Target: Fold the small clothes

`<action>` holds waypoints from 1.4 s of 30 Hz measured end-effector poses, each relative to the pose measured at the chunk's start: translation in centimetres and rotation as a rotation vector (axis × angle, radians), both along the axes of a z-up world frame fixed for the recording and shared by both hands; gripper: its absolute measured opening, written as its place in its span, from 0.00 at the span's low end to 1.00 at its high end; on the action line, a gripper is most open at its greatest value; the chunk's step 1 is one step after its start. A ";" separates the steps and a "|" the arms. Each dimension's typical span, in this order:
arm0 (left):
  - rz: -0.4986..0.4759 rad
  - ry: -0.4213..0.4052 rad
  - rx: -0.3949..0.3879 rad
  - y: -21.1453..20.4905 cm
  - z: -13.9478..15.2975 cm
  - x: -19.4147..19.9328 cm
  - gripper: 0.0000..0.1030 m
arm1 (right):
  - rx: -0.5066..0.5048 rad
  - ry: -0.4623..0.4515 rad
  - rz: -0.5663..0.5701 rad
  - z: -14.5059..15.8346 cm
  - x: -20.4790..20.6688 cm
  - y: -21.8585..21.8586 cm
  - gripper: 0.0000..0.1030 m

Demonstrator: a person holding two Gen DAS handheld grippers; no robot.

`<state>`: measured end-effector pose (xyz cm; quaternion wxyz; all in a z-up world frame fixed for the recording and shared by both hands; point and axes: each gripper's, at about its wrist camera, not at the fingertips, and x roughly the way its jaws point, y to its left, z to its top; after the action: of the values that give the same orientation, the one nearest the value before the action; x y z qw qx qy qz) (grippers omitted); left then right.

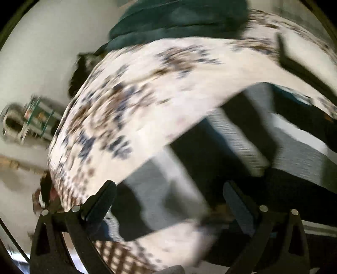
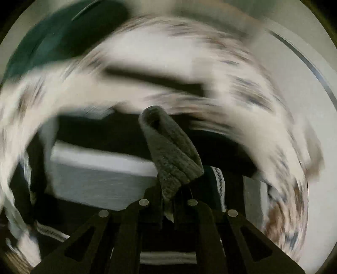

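Both views are blurred by motion. My right gripper (image 2: 168,196) is shut on a dark grey knitted piece (image 2: 168,151), which sticks up from between the fingers as a folded loop. My left gripper (image 1: 168,194) is open and empty, its black fingers (image 1: 101,200) spread wide over a black, grey and white striped garment (image 1: 210,147). A white cloth with brown and blue spots (image 1: 137,94) arches across the left wrist view, above the striped garment. The same spotted cloth (image 2: 242,84) sweeps around the right wrist view.
A dark green garment (image 1: 179,19) lies at the top of the left wrist view and shows at the top left of the right wrist view (image 2: 52,42). A pale table surface (image 1: 42,63) lies to the left, with a small green and white object (image 1: 35,118) on it.
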<state>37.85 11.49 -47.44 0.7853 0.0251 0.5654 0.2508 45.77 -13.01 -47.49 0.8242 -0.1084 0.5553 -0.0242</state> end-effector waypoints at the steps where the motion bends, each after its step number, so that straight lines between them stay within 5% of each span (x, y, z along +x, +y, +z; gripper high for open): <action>1: 0.030 0.008 0.002 1.5 -0.3 -0.5 1.00 | -0.029 0.023 0.066 -2.1 0.2 3.2 0.06; 5: 0.116 0.015 -0.001 6.1 -1.2 -2.2 1.00 | -0.099 0.071 0.233 -7.7 0.1 12.8 0.06; 9: 0.178 0.013 -0.017 9.4 -1.6 -3.5 1.00 | -0.114 0.144 0.229 -10.9 0.2 15.2 0.08; 11: 0.215 0.010 -0.035 11.2 -1.4 -4.7 1.00 | -0.035 0.182 0.197 -10.8 0.3 14.3 0.14; 13: 0.264 -0.002 -0.083 12.9 -1.2 -6.4 1.00 | 0.103 0.209 0.143 -9.6 0.6 11.8 0.42; 15: 0.344 -0.008 -0.160 14.9 -1.1 -8.8 1.00 | 0.215 0.215 0.081 -8.0 0.7 8.7 0.58; 23: 0.677 -0.005 -0.468 20.0 -5.6 -18.5 1.00 | 0.289 0.242 -0.143 -7.0 -2.1 1.3 0.58; 30: 0.863 -0.068 -0.684 20.4 -10.8 -19.8 0.95 | 0.288 0.290 -0.280 -8.2 -4.1 0.2 0.58; 33: 0.886 -0.131 -0.708 20.5 -11.2 -18.5 0.67 | 0.292 0.310 -0.299 -7.3 -5.5 0.7 0.58; 35: 0.867 -0.163 -0.676 20.6 -10.6 -17.4 0.25 | 0.275 0.302 -0.302 -8.2 -5.4 0.7 0.58; 36: 0.847 -0.184 -0.677 20.5 -10.2 -17.0 0.13 | 0.261 0.300 -0.302 -8.4 -5.3 0.7 0.58; 42: 0.640 -0.248 -0.549 19.0 -5.4 -11.7 0.06 | 0.196 0.287 -0.315 -10.1 -3.1 -0.5 0.62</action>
<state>26.10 30.48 -52.81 0.7074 -0.3914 0.4920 0.3230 42.65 -13.48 -57.60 0.7294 0.0577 0.6766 -0.0826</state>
